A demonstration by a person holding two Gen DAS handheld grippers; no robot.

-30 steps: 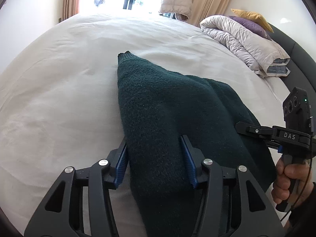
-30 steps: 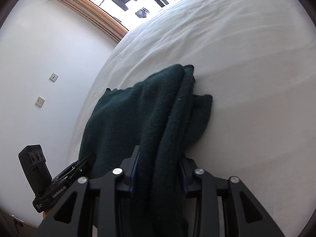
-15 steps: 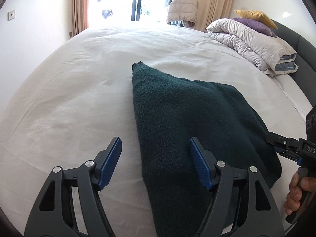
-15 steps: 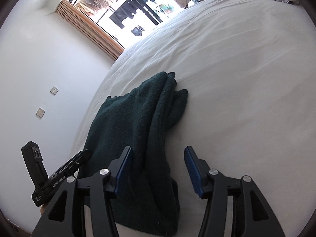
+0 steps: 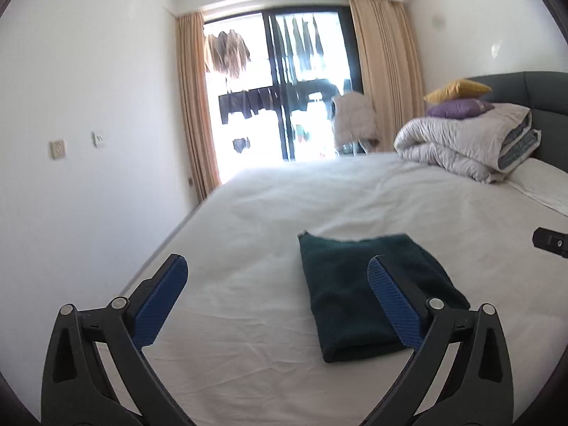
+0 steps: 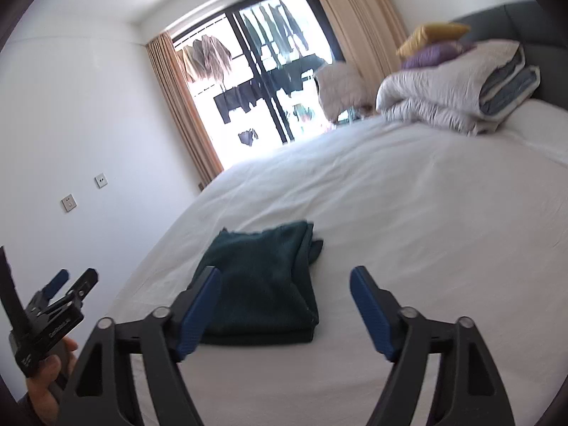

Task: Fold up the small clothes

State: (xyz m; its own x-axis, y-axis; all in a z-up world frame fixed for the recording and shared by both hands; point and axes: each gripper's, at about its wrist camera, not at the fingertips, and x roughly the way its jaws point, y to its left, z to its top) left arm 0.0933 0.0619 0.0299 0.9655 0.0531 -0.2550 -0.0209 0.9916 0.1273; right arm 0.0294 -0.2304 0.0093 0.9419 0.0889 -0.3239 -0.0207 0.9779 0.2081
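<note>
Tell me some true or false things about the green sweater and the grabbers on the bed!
1. The dark green sweater lies folded on the white bed. True.
2. The left hand-held gripper is squeezing the sweater. False: its jaws stand wide open, holding nothing.
3. The right hand-held gripper is open too. True.
4. A yellow pillow sits on top of a purple pillow. True.
5. The folded quilt lies on the floor. False: it sits on the bed near the headboard.
6. The curtains cover the window completely. False: they are pulled aside.
</note>
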